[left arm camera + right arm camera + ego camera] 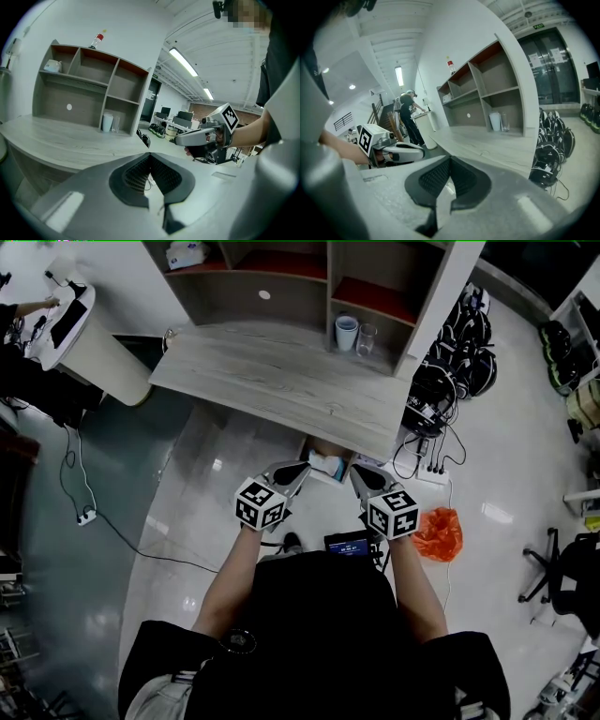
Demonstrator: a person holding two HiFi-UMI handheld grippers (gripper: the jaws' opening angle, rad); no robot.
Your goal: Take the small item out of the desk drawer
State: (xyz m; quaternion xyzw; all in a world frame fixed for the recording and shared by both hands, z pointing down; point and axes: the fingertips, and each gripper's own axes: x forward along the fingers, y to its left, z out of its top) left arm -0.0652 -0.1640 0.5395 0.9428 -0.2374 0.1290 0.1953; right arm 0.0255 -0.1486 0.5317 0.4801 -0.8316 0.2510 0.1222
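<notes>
Closest in, two bare forearms ran forward from a black top, each hand holding a grey two-jaw tool with a black-and-white marker cube. On the left gripper [302,468] the jaws were closed together, ribbed black pads meeting, nothing between them. The right gripper [357,472] was the same: jaws together, empty. Both tips pointed at the desk's front edge, near each other but apart.

Just beyond the tips, a brown-lined drawer [317,448] stood pulled open under the desktop. A small pale blue-and-white item [327,464] lay inside it, between the two tips as seen from above and held by neither. What the item was could not be made out.

A crumpled orange plastic bag [438,532] lay on the glossy floor to the right.

Beyond was the pale grey wood-grain desktop [272,371]. At its back right, in a hutch compartment, a pale blue cup [346,332] stood upright just beside a clear glass [367,338]. Farther right, black bags [459,352] were heaped on the floor.
</notes>
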